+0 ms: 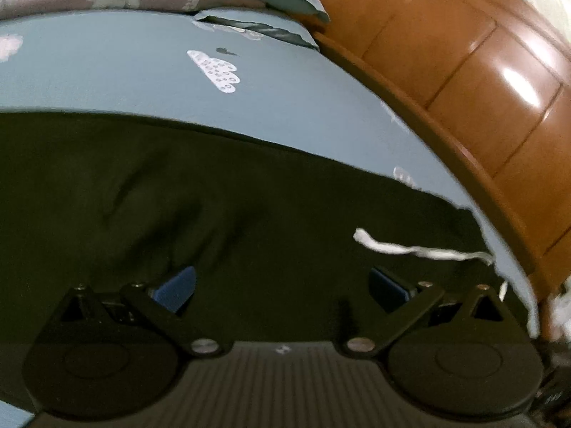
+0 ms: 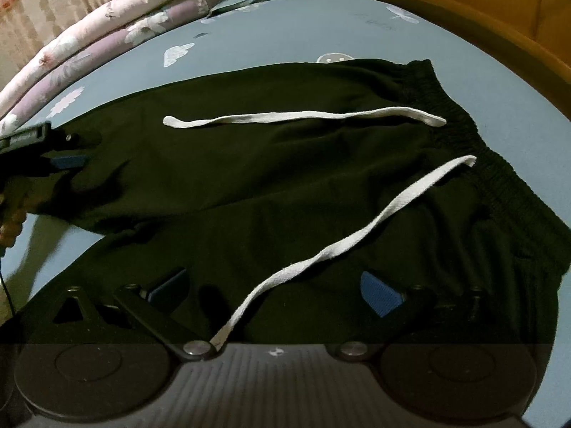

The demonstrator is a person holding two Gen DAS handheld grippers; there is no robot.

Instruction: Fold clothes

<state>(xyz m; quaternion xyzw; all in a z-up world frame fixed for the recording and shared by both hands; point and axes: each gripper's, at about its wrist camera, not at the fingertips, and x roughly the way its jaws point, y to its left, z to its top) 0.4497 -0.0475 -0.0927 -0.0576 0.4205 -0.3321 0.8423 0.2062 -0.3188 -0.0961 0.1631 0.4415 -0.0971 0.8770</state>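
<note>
Nearest: my right gripper, fingers spread apart, empty, over the dark shorts. Shorts: flat on the blue bedsheet, two white drawstrings across them. My left gripper, likewise spread, above the leg end. Farthest: folded floral quilts, wooden headboard.

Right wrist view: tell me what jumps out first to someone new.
The black shorts spread flat over the blue bedsheet dominate the middle. Two white drawstrings stand out against the dark cloth, running from the elastic waistband at right. The left gripper sits at the shorts' far left edge, jaws apart.
</note>
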